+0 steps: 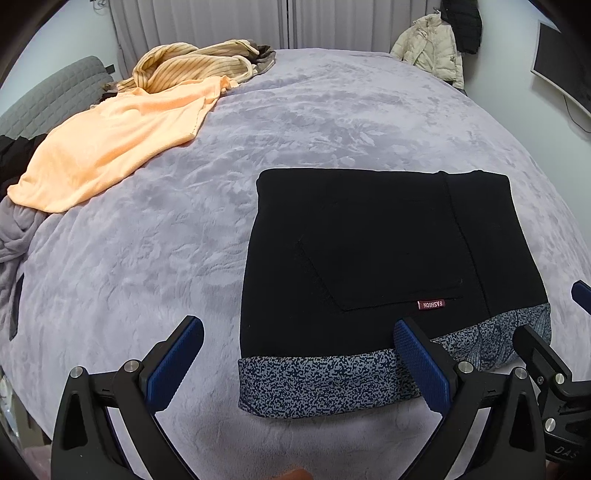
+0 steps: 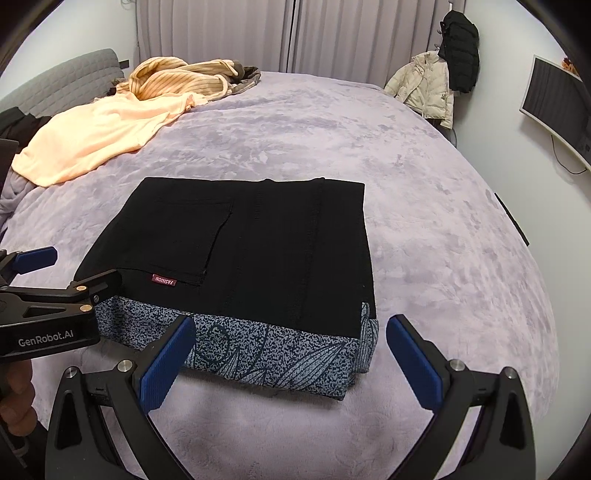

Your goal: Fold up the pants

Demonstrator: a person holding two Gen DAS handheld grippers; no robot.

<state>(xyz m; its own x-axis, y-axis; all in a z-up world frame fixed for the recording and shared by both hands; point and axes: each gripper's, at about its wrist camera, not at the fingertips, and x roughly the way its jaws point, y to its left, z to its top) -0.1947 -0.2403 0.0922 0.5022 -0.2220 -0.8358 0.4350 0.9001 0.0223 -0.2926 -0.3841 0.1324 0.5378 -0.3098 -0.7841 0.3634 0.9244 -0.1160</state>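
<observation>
Lilac blanket, curtains beyond. One folded pants ahead of left tongs, right tongs; both wide, empty. Two jackets, one monitor far right.

I see soft, even indoor light, sharp focus throughout, strong fisheye bending with dark vignetted corners, no glare.
</observation>
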